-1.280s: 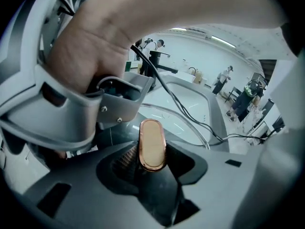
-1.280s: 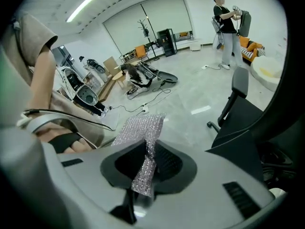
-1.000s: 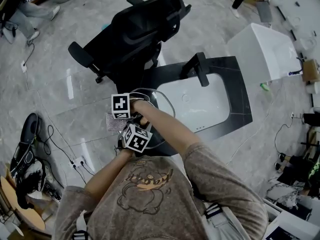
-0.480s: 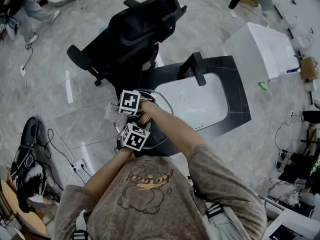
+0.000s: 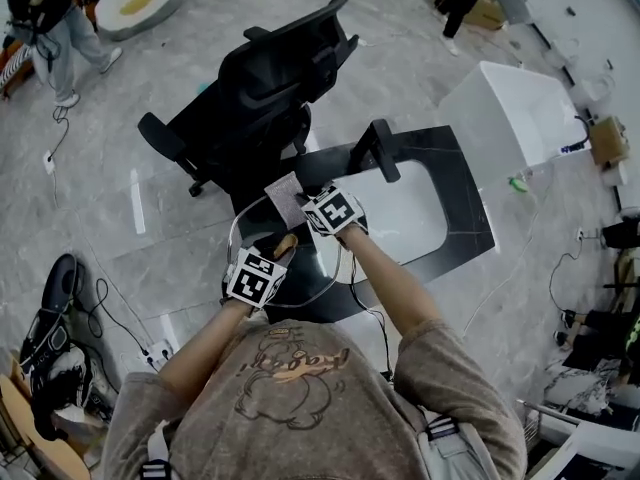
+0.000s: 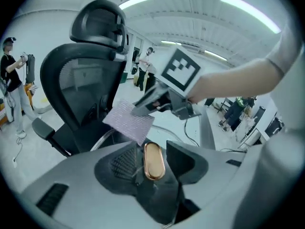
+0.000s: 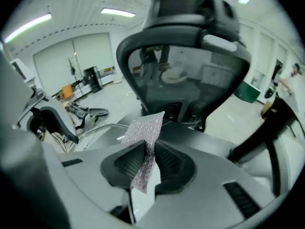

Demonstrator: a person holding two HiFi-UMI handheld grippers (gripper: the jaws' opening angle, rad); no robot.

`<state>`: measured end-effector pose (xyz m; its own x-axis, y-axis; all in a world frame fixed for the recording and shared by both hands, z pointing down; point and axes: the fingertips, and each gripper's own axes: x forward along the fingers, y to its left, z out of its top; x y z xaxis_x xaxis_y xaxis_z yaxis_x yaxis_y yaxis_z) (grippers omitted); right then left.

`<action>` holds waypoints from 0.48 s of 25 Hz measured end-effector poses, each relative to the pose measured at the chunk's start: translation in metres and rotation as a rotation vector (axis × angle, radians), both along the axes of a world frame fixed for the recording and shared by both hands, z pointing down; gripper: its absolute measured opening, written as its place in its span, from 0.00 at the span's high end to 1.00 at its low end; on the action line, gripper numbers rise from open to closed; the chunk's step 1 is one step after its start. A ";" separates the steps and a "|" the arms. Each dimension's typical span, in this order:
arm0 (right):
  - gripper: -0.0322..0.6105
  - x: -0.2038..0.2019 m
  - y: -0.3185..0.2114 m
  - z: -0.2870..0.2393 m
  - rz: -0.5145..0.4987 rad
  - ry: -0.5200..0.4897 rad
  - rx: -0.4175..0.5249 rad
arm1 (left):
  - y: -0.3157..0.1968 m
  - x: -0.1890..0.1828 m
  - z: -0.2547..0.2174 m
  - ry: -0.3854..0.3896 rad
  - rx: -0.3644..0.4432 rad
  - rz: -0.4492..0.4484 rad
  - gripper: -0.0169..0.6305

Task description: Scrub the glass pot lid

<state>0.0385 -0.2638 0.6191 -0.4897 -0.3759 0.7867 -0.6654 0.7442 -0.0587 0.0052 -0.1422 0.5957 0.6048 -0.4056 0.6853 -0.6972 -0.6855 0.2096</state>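
Grey marble floor [image 5: 140, 198], open workshop room. A black table [image 5: 470, 223] has a white sink [image 5: 410, 218] and a black faucet [image 5: 378, 150] set in it. A black office chair [image 5: 270, 78] stands just beyond both grippers, and a white box [image 5: 510, 113] sits further off past the right gripper. A person [image 5: 45, 18] stands well away on the left gripper's side.

The left gripper [image 6: 153, 148] has the coppery knob [image 6: 154, 162] of the glass pot lid [image 5: 300, 273] between its jaws. The jaws are opening, though the pads look to be touching the knob on both sides. The lid spreads out ahead of this gripper, over the near corner of the table. Can't tell whether its rim rests on the table or hangs free.

The right gripper [image 7: 150, 150] has its jaws nearly together, pinching a silvery scrub cloth [image 7: 142, 128]. The cloth sticks up past the fingertips and a strip hangs below them. This gripper sits just ahead of the left gripper, tilted, with the cloth held above the far side of the lid. Can't tell whether the cloth touches the glass.

The sink lies just beside the right gripper, on its outer side.
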 end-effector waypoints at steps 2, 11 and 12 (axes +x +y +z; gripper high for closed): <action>0.83 0.024 0.009 -0.026 0.106 -0.080 0.058 | -0.007 -0.006 -0.023 0.053 0.040 -0.035 0.67; 0.83 0.071 0.097 -0.161 0.453 -0.393 0.342 | -0.024 -0.027 -0.141 0.302 0.221 -0.168 0.92; 0.83 0.075 0.106 -0.169 0.486 -0.404 0.366 | -0.024 -0.030 -0.151 0.298 0.263 -0.181 0.94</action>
<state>0.1134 -0.1575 0.4497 -0.4260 -0.8293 0.3616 -0.9047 0.3889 -0.1738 -0.0249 -0.1660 0.4448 0.6636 -0.6607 0.3508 -0.7466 -0.6147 0.2546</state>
